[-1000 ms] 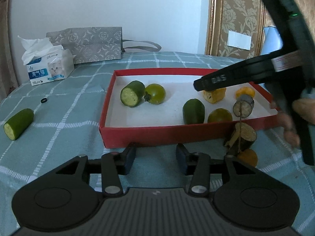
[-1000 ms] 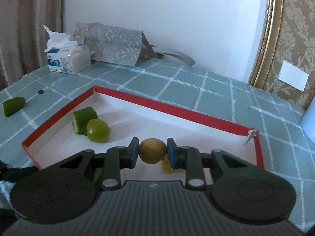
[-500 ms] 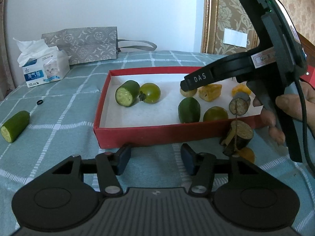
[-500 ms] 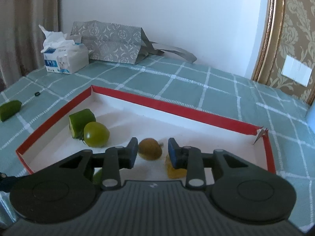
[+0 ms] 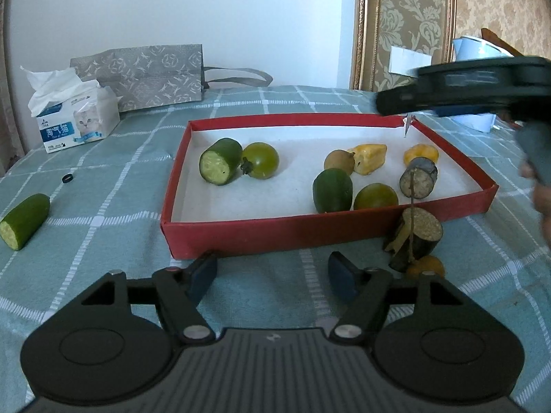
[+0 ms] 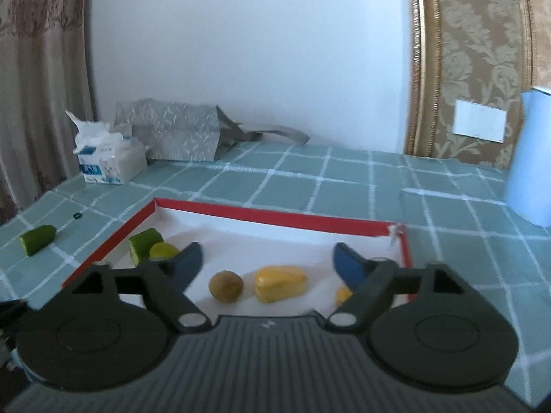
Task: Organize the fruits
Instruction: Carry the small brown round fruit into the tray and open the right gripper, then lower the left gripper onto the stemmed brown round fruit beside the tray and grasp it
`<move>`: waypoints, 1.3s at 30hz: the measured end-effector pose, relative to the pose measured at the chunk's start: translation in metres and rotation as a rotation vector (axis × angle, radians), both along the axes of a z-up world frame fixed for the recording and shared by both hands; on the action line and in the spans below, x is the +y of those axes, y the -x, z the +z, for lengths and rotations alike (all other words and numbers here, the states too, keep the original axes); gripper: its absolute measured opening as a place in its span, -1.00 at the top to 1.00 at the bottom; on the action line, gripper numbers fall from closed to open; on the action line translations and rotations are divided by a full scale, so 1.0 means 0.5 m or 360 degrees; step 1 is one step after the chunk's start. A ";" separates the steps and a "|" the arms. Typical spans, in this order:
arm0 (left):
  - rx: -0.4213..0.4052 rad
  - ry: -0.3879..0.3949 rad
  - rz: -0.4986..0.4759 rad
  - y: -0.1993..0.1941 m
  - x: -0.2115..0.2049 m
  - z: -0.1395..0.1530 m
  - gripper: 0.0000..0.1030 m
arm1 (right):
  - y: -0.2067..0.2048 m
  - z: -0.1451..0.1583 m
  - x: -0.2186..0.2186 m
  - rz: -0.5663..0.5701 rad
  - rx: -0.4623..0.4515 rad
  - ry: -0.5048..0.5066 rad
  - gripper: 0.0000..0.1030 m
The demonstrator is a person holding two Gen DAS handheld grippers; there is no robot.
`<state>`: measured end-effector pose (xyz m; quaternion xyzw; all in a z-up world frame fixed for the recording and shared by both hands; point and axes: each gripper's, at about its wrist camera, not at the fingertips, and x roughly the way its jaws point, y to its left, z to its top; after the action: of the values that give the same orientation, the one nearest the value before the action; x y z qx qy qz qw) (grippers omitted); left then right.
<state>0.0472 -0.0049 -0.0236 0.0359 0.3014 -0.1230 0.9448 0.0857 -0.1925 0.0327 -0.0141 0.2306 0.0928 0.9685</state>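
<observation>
A red box with a white floor holds a cucumber piece, a green tomato, a brown kiwi, yellow pieces, a second green piece and an eggplant slice. Outside it lie an eggplant piece, an orange fruit and a cucumber half. My left gripper is open and empty before the box's near wall. My right gripper is open and empty above the box, with the kiwi lying below it.
A tissue box and a grey patterned bag stand at the back left. A small black ring lies on the green checked cloth. A light blue jug stands at the right.
My right gripper opened and let the kiwi drop into the box, then rose and drew back to the right. My left gripper opened a little wider.
</observation>
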 end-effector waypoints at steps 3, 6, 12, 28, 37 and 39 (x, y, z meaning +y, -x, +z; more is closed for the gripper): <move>0.0003 -0.0004 0.0007 -0.001 0.001 0.000 -0.47 | 0.053 -0.003 -0.032 -0.0028 -0.0049 -0.0025 -0.78; 0.0003 0.0004 0.0019 -0.003 0.005 -0.001 -0.47 | 0.104 -0.018 -0.059 -0.0078 -0.0088 -0.0006 -0.96; -0.0006 0.0025 0.0036 0.012 0.011 0.001 -0.48 | 0.165 -0.060 -0.104 -0.0162 -0.0098 -0.0025 -1.00; -0.0049 0.0261 -0.0240 0.099 -0.061 0.048 -0.51 | 0.170 -0.066 -0.144 -0.0359 -0.0067 -0.0085 -1.00; 0.0047 0.0131 -0.0163 0.060 -0.127 0.015 -0.51 | 0.170 -0.068 -0.151 -0.0367 -0.0058 -0.0113 -1.00; 0.0044 0.0109 -0.0136 0.057 -0.125 0.010 -0.43 | 0.169 -0.070 -0.148 -0.0358 -0.0051 -0.0104 -1.00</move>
<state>0.0184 -0.0674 -0.0186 0.0148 0.3081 -0.1740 0.9352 0.0011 -0.2663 -0.0022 0.0418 0.2119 -0.0093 0.9763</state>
